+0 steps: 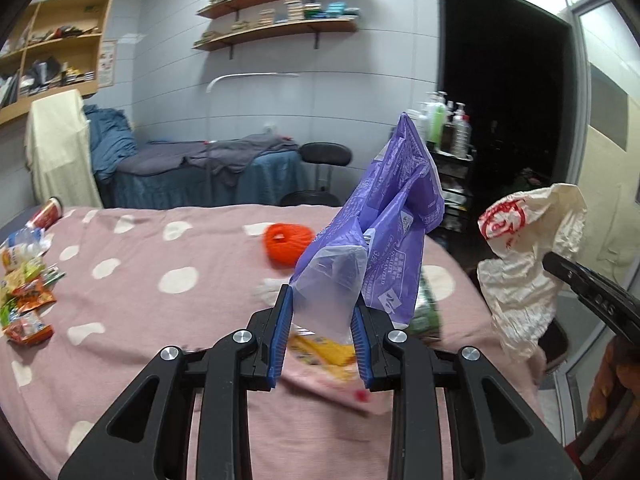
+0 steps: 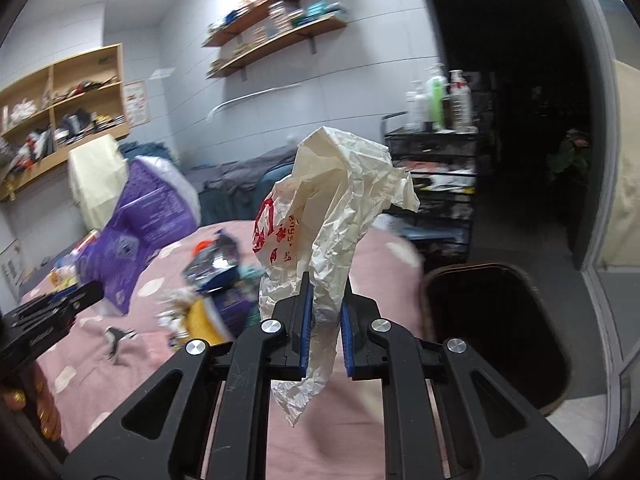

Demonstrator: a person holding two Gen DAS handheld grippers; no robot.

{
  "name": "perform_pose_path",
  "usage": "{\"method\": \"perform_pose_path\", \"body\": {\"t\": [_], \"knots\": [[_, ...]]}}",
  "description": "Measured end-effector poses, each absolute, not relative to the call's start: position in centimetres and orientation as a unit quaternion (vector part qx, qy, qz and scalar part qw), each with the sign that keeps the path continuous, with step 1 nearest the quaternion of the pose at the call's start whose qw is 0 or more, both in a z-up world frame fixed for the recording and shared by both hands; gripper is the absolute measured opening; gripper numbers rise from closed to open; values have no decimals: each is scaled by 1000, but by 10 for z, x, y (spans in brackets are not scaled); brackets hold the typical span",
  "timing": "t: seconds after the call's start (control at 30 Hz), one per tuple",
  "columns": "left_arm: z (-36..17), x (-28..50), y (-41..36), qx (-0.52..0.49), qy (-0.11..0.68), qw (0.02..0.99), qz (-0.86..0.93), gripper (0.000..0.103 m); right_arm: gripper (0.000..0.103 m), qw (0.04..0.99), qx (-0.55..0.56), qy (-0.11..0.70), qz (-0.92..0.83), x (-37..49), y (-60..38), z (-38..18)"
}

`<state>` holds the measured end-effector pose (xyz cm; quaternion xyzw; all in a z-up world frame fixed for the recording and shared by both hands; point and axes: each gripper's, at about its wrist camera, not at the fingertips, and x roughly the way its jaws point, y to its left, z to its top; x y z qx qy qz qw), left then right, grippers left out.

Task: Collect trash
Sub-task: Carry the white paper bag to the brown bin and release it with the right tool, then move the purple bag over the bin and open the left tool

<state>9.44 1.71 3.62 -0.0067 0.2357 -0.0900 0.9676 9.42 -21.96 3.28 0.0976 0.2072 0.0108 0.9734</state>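
My left gripper [image 1: 323,300] is shut on a purple printed plastic bag [image 1: 394,216], which stands up above a pink bed cover with white dots [image 1: 132,272]. Its clear lower part sits between the blue pads. My right gripper [image 2: 326,300] is shut on a crumpled white plastic bag with red print [image 2: 340,208], also held up over the bed. Each bag shows in the other view: the white bag [image 1: 528,248] at right, the purple bag [image 2: 148,216] at left. A dark trash bin [image 2: 500,332] stands open beside the bed at right.
Snack wrappers [image 1: 28,296] lie along the bed's left edge, more litter [image 2: 212,280] near the middle, and an orange ball of yarn [image 1: 286,242] farther back. Behind stand a blue-covered bed [image 1: 208,168], a black stool [image 1: 326,156], a cart with bottles [image 2: 436,152] and wall shelves [image 1: 280,12].
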Motion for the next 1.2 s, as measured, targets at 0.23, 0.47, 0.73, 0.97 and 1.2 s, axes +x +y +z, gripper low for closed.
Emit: {"method": "perform_pose_path", "body": {"t": [0.23,0.47,0.73,0.97,1.2], "knots": [[31,106,-33,8,252,956,-152,29,14,964,98,217,-121,98,-294,21],[20,115,-72,28,274,942,-192,29,14,940,101,273,-180,132,-353,-17],[4,117,-109,46,301,927,-218,29,24,914,117,340,-188,155,-377,-70],[-5,121,-130,48,323,916,-234,29,61,906,161,336,-201,147,-380,-83],[-7,127,-160,53,338,903,-259,29,70,905,179,308,-232,126,-386,-76]]}}
